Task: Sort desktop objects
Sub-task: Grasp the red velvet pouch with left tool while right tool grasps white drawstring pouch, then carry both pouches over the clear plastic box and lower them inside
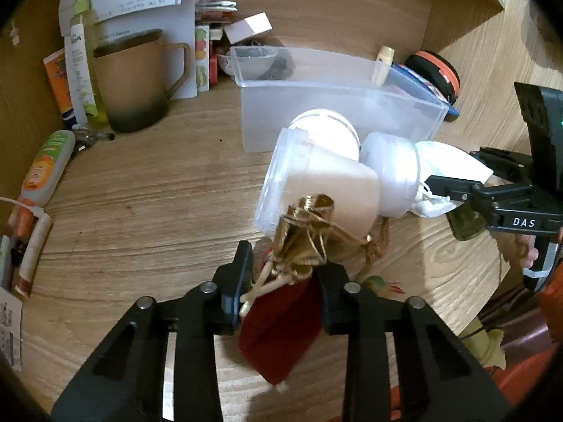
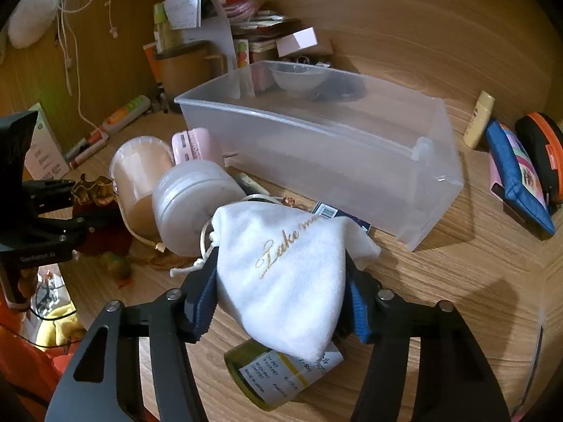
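A dark red pouch (image 1: 281, 320) with a gathered gold top lies on the wooden desk, and my left gripper (image 1: 286, 281) is shut on it just below the gold ruffle. In the right wrist view a white drawstring pouch (image 2: 288, 274) with gold lettering sits squeezed between the blue pads (image 2: 204, 299) of my right gripper (image 2: 281, 288), which is shut on it. Behind both stands a clear plastic bin (image 2: 316, 147), with a small bowl showing at its far end. From the left wrist view the right gripper (image 1: 443, 190) shows at the right edge, with the white pouch (image 1: 447, 161) in it.
A tipped translucent cup (image 1: 316, 190) and a white jar (image 1: 390, 176) lie between the pouches and the bin. A green bottle (image 2: 267, 376) lies under the white pouch. A brown mug (image 1: 137, 81), tubes and papers crowd the left; a blue pouch (image 2: 517, 176) and an orange-rimmed case (image 2: 542, 151) lie right.
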